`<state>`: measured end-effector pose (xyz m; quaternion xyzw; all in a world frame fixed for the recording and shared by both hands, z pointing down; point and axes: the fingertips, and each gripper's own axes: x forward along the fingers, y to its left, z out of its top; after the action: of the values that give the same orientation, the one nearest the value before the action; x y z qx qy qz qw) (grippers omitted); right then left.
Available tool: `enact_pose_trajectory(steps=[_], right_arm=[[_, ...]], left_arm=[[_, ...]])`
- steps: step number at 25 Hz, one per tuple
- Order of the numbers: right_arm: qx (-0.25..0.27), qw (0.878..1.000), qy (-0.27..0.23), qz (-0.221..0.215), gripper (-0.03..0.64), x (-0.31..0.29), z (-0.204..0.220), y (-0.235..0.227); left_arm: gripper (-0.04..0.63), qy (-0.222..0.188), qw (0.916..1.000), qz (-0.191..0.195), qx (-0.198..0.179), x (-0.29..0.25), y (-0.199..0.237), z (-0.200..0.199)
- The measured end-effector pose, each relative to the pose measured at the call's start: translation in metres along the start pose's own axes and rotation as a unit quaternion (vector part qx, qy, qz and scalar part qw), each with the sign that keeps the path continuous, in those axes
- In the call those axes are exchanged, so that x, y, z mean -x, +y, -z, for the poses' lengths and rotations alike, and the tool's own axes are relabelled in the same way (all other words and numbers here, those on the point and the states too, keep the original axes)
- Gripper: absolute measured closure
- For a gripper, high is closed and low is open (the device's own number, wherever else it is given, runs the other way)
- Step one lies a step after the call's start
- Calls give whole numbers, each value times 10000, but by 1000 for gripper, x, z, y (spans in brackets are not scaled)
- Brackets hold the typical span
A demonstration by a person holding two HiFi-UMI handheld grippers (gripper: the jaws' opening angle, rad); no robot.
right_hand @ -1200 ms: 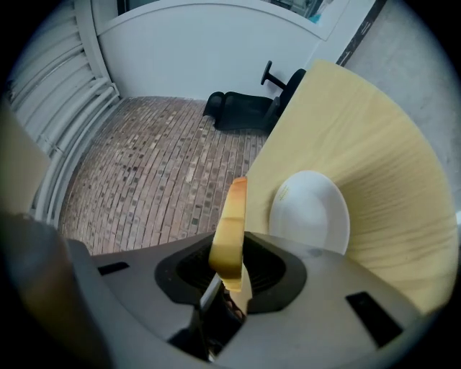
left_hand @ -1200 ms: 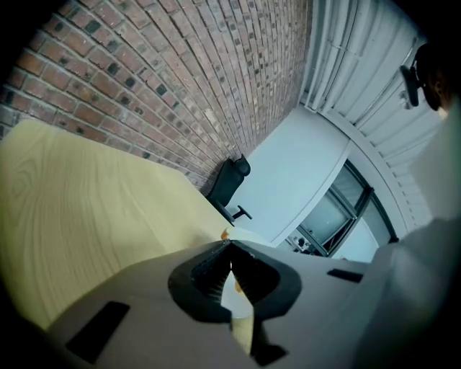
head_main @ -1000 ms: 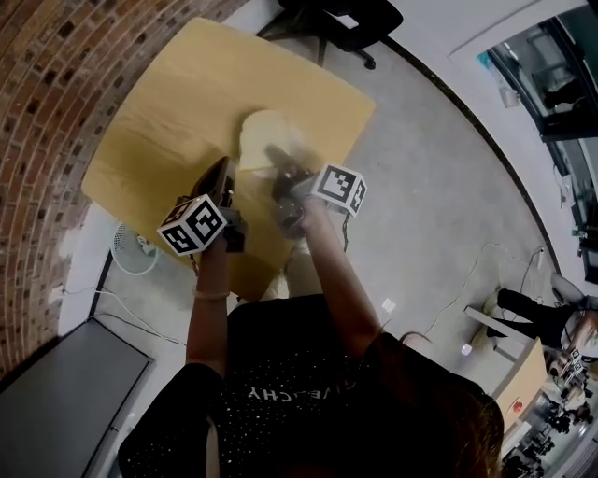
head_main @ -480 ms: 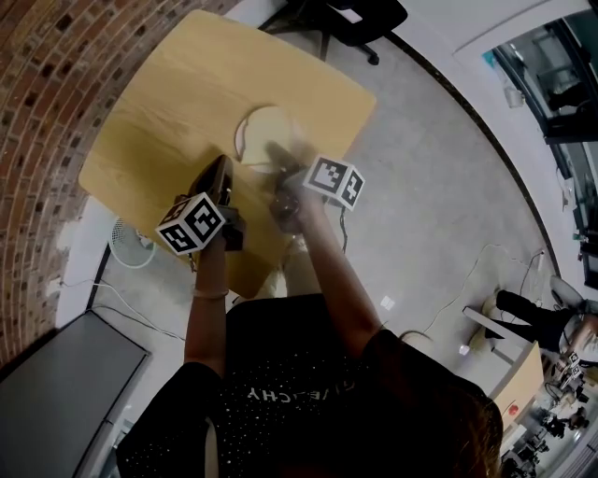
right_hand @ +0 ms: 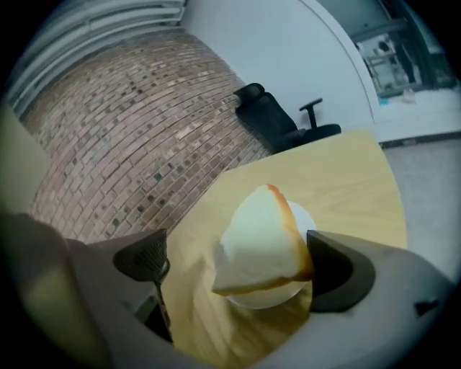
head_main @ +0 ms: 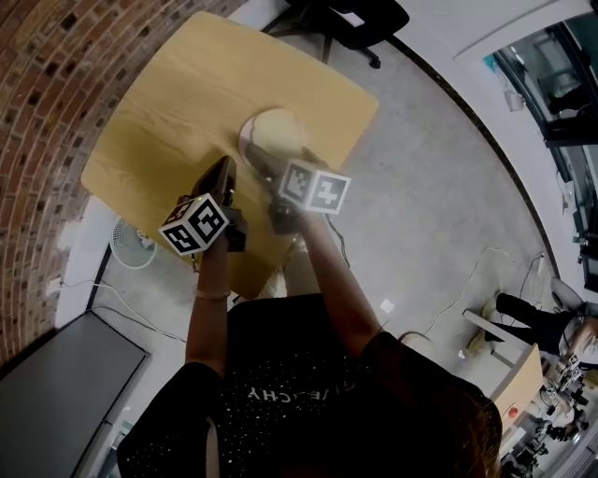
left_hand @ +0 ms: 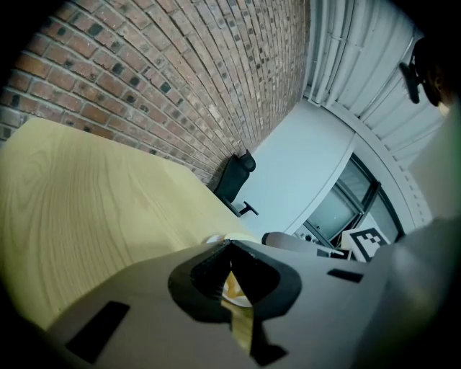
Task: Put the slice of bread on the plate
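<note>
A slice of bread, white with a golden crust, stands tilted between the jaws of my right gripper, directly over the white plate. The jaws are opening: the crust still leans against the right pad, while the left pad stands well clear. From the head view, the plate sits mid-table with pale bread over it and my right gripper at its near edge. My left gripper hovers over the table to the left, shut and empty, with its jaws nearly together.
The wooden table stands against a brick wall. A black office chair is beyond its far corner. On the floor to the left is a small white fan. The table's right edge runs close to the plate.
My right gripper has rolled, its marker cube turning, and its jaws have spread apart around the bread. The left gripper stays where it was.
</note>
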<state>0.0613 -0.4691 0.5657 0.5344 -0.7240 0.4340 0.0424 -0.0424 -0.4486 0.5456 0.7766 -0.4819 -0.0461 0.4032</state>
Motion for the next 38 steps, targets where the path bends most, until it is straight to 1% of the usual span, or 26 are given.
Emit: enact_pose_trajectory(steps=[3, 5, 6, 8, 10, 11, 13, 14, 15, 17, 18, 19, 21, 24, 26, 29, 31, 38], right_arm=[[666, 9963, 75, 547, 34, 4, 2, -9], [991, 9913, -20, 866, 34, 10, -2, -18], [1113, 9893, -111, 934, 34, 13, -6, -20], [1253, 9872, -332, 924, 34, 19, -15, -15], [1158, 9895, -479, 722, 35, 22, -20, -8], [985, 9926, -473, 524, 35, 22, -20, -4], [429, 9981, -429, -90, 38, 22, -18, 7], [78, 9980, -439, -443, 40, 22, -19, 15], [-285, 9956, -467, -761, 90, 23, -20, 22], [-1009, 9858, -624, -1190, 366, 28, -25, 30], [-1338, 9794, -730, -1324, 546, 30, -28, 31], [-1610, 9729, -792, -1458, 603, 32, -30, 33], [-1939, 9635, -713, -1705, 603, 31, -29, 39], [-2117, 9571, -505, -1915, 603, 27, -23, 46], [-2215, 9529, -443, -2022, 603, 27, -20, 50], [-2447, 9436, -399, -2195, 603, 28, -17, 51], [-2480, 9423, -381, -2215, 603, 28, -16, 50], [-2411, 9449, -316, -2192, 603, 32, -12, 49]], left_arm=[[583, 3, 10000, 13, 7, 0, 0, 0], [583, 3, 10000, 20, 6, -1, 0, -1], [583, 1, 10000, 23, 6, -1, 0, -2], [583, -14, 10000, 37, 19, -2, 0, -3], [583, -27, 10000, 65, 40, -2, 0, -4], [583, -31, 10000, 77, 42, -3, 0, -5], [583, -47, 9999, 94, 36, -3, -1, -7], [583, -59, 9999, 106, 38, -3, -2, -9], [583, -72, 9999, 125, 47, -3, -3, -10], [583, -97, 9998, 167, 95, -2, -5, -11], [583, -106, 9997, 188, 126, -2, -6, -11], [583, -111, 9996, 205, 149, -1, -7, -11], [583, -109, 9996, 223, 155, 0, -9, -11], [583, -111, 9995, 234, 164, 1, -8, -11], [583, -109, 9995, 244, 187, 2, -9, -11], [583, -96, 9994, 249, 198, 2, -9, -9], [583, -87, 9994, 250, 205, 2, -9, -8], [583, -48, 9994, 277, 225, 2, -13, -3]])
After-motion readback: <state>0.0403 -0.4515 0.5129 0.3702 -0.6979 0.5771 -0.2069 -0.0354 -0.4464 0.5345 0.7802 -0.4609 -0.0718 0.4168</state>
